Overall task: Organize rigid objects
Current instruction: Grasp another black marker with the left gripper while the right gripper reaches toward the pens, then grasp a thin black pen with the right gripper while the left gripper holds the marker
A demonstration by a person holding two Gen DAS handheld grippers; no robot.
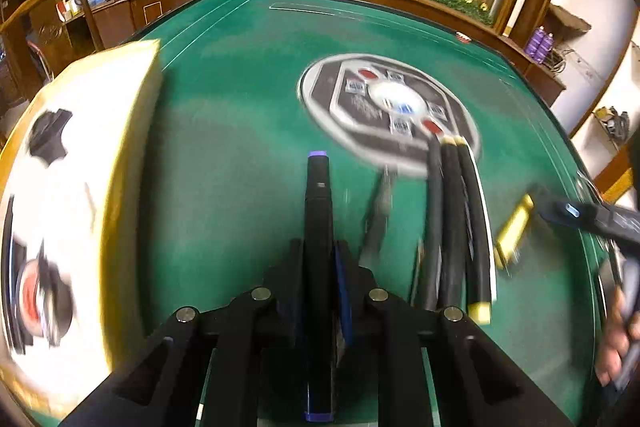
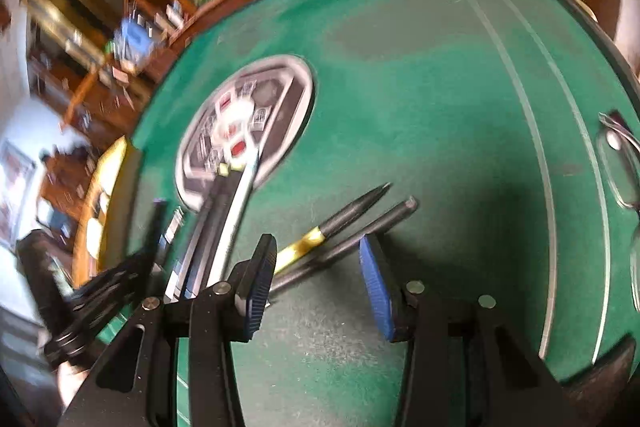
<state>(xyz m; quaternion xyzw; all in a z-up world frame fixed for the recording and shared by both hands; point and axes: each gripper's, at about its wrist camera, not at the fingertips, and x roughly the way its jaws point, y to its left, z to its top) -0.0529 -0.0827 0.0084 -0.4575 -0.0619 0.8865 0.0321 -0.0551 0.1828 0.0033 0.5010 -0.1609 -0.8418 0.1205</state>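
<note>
Clamping a black marker (image 1: 318, 227), the left gripper (image 1: 320, 267) hangs above the green table (image 1: 240, 107); the right gripper (image 2: 316, 283) stands apart, empty, over 2 pens (image 2: 344, 223). Most pens remain loose beside the box (image 1: 132, 147).

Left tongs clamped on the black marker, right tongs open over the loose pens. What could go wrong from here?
1. The left tongs grip the marker near its middle, with a long end sticking forward; it could pivot or knock the pen row.
2. The right tongs straddle two touching pens; closing may catch both or roll one away.
</note>
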